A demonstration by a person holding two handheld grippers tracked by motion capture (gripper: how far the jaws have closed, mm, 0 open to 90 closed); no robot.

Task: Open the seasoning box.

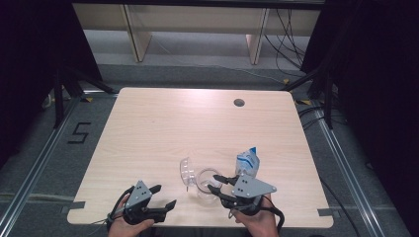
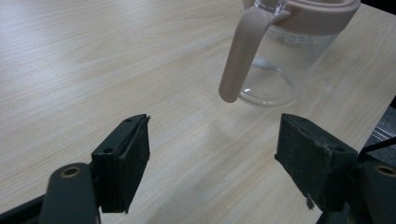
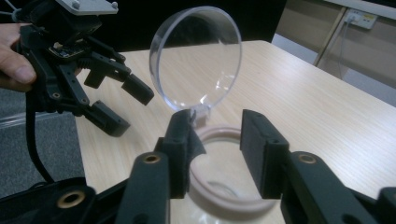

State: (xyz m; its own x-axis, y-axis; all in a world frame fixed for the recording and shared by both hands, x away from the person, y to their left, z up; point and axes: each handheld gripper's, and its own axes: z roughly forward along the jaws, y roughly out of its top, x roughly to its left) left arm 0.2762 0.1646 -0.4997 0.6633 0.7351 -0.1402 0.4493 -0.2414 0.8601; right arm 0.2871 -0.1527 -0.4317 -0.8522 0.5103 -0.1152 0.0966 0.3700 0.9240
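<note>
Right gripper (image 3: 217,154) jaws part-spread over the jug (image 1: 205,185) rim at the near table edge, pinching nothing; hinged lid (image 3: 196,58) stands upright. Left gripper (image 1: 160,197) jaws spread, empty. Risk: a jaw clips the rim and tips the jug

The tabletop (image 1: 163,128) was pale wood-grain laminate, smooth with a soft sheen. The jug (image 2: 280,60) had a clear, glossy body of glass or plastic and a matt beige plastic rim and handle; its raised lid (image 3: 198,58) was transparent and shiny. The tongs' pads (image 2: 126,163) were matt black and rubbery. At 1 o'clock, the pouch (image 1: 246,161) looked glossy.
</note>
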